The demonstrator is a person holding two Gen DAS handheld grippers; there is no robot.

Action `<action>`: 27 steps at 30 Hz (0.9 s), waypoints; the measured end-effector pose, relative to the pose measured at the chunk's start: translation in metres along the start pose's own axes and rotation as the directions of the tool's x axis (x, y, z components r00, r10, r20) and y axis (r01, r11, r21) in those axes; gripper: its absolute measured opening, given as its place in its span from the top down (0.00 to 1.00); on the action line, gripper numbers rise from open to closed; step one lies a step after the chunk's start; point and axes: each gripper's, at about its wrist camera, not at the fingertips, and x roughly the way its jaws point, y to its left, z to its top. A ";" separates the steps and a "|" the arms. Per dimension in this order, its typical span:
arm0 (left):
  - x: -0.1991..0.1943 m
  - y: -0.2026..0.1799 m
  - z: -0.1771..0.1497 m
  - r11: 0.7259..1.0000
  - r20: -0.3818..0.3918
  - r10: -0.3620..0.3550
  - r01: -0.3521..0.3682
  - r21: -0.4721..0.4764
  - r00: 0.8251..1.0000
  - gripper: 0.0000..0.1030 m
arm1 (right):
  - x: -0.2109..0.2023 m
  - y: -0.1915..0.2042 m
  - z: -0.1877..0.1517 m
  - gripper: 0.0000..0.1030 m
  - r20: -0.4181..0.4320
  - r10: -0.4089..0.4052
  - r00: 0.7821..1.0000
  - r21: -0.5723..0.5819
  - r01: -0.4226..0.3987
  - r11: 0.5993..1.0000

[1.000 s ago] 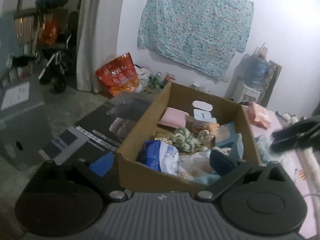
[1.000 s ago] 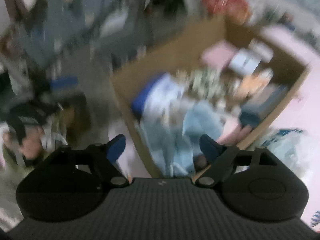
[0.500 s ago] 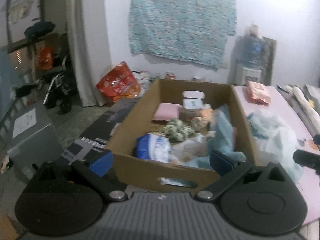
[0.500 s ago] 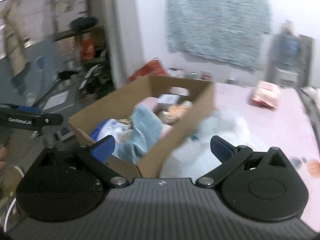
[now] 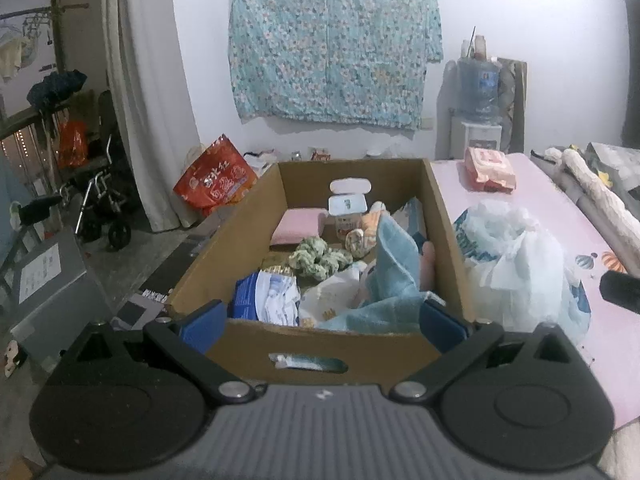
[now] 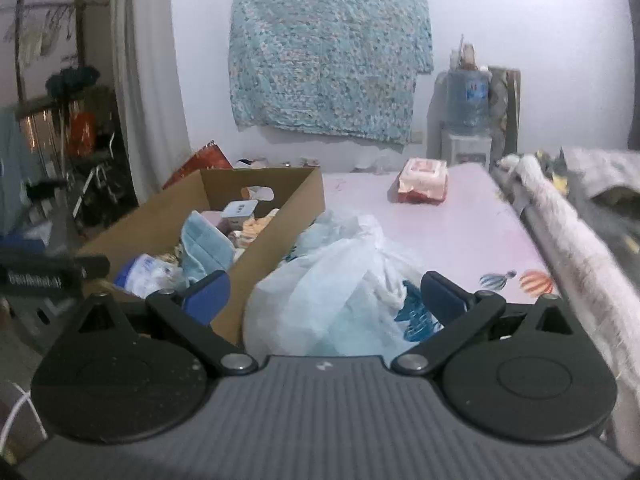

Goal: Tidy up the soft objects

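A cardboard box [image 5: 444, 232] [image 6: 280, 220] stands on a pink mat, filled with soft things: a light blue towel [image 5: 394, 268] [image 6: 206, 246], a green knitted bundle [image 5: 318, 258], a pink pad [image 5: 298, 226], and a blue-and-white pack [image 5: 266, 296]. A crumpled white plastic bag [image 5: 516, 264] [image 6: 332, 284] lies right of the box. My left gripper [image 5: 322, 326] is open and empty, just before the box's near wall. My right gripper [image 6: 324, 300] is open and empty, just before the bag.
A pink wipes pack [image 5: 488, 170] [image 6: 424, 180] lies far on the mat [image 6: 460, 232]. A rolled white blanket [image 6: 568, 240] runs along the right edge. A red bag [image 5: 214, 180], wheelchair [image 5: 100, 200] and grey cabinet [image 5: 52, 276] stand left. A water dispenser [image 6: 466, 120] is at the wall.
Both grippers have pulled back and levelled out. The right view has swung from over the box to facing the plastic bag. The blue towel now stands higher in the box.
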 end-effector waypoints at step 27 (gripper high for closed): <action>0.026 0.015 -0.005 1.000 -0.189 0.009 -0.010 -0.003 0.982 0.00 | 0.056 0.010 -0.023 0.01 -0.225 0.070 0.972 0.059 -0.058 0.997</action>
